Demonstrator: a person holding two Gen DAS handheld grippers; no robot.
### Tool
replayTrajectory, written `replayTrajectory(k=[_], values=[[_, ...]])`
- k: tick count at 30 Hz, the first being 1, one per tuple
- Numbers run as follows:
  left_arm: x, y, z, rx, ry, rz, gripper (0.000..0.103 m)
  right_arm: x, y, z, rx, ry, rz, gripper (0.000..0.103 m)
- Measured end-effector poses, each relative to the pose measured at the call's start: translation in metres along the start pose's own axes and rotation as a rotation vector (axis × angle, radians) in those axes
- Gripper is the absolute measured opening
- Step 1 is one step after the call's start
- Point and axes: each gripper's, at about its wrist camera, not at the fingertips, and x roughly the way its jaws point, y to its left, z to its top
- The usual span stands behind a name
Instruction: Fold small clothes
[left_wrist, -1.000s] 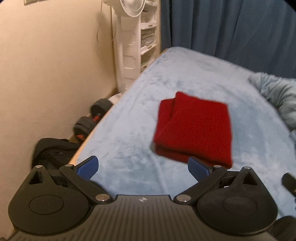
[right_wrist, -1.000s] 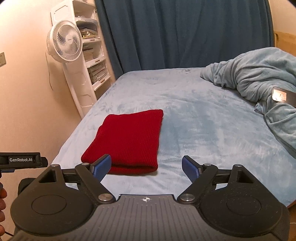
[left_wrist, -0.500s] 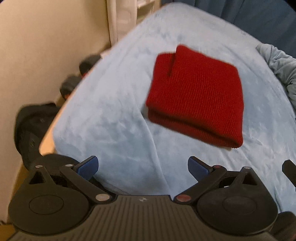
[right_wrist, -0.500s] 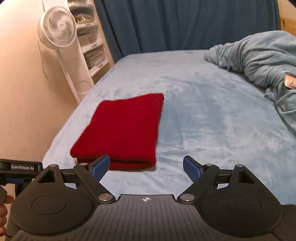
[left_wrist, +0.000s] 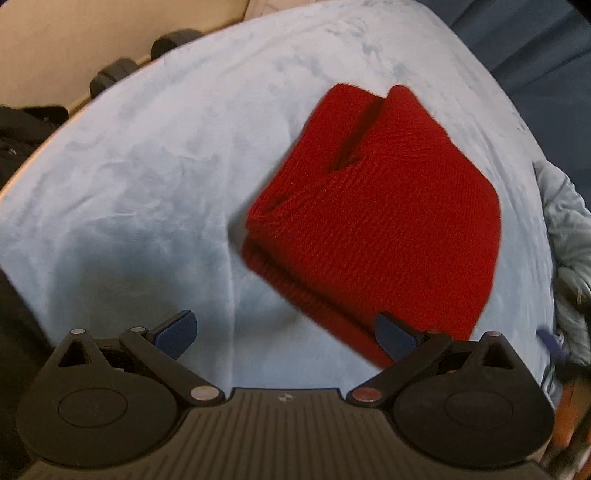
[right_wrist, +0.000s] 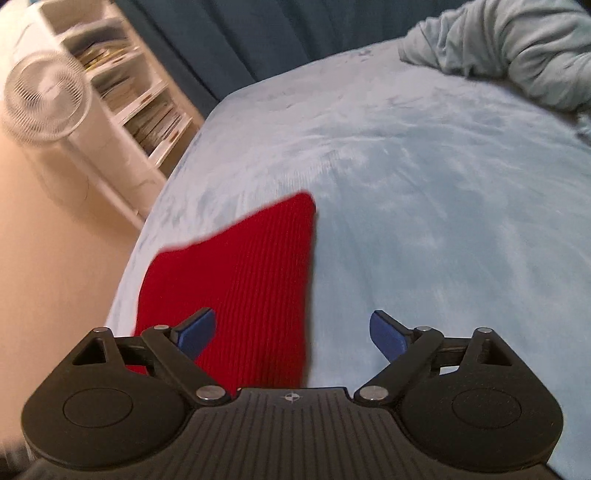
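Note:
A red knit garment (left_wrist: 376, 214) lies folded on the light blue bed (left_wrist: 155, 177). Its thick folded edge faces me, and a slit shows along its top. My left gripper (left_wrist: 286, 332) is open and empty just above the garment's near edge, with its right pad over the near corner. In the right wrist view the same garment (right_wrist: 243, 288) lies at lower left. My right gripper (right_wrist: 291, 332) is open and empty, low over the garment's near right side, with its left pad over the red cloth.
A crumpled pale blue blanket (right_wrist: 517, 55) lies at the bed's far right. A white fan (right_wrist: 44, 103) and white shelves (right_wrist: 140, 103) stand by the left wall. Dumbbells (left_wrist: 118, 70) and a black bag (left_wrist: 26, 125) lie on the floor left of the bed.
Both grippers have tilted down and moved in closer over the red garment, which now fills more of each view. Both stay open and the garment has not moved.

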Motion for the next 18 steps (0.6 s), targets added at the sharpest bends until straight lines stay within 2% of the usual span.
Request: replayTrajectory(k=[4,7,10,11,12,13,14,16,17,18], values=[[0.026,0.004,0.011,-0.11,0.029,-0.025,0.103,0.08,-0.01,0.062,0.071,0.067,0.014,0.092],[0.037,0.01,0.018,-0.193,0.034,-0.056,0.103,0.15,-0.01,0.102,0.107,0.173,0.029,0.092],[0.046,0.009,0.026,-0.203,0.024,-0.006,0.103,0.205,-0.001,0.121,0.113,0.262,0.01,0.092],[0.049,0.01,0.029,-0.213,0.024,0.0,0.101,0.221,0.004,0.124,0.098,0.282,-0.015,0.092],[0.052,0.01,0.031,-0.229,0.022,-0.002,0.095,0.237,0.01,0.125,0.067,0.309,-0.037,0.091],[0.053,0.01,0.034,-0.236,0.019,-0.011,0.089,0.249,0.014,0.125,0.034,0.346,-0.042,0.076],[0.053,0.009,0.04,-0.227,0.01,-0.037,0.068,0.26,0.02,0.122,-0.017,0.382,-0.026,0.039],[0.051,0.005,0.054,-0.201,0.007,-0.011,0.062,0.262,0.035,0.11,-0.145,0.358,-0.058,0.032],[0.052,0.001,0.062,-0.166,0.011,-0.001,0.055,0.255,0.039,0.104,-0.212,0.334,-0.058,0.028],[0.052,-0.005,0.075,-0.128,0.007,0.004,0.05,0.247,0.036,0.101,-0.227,0.317,-0.054,0.026]])
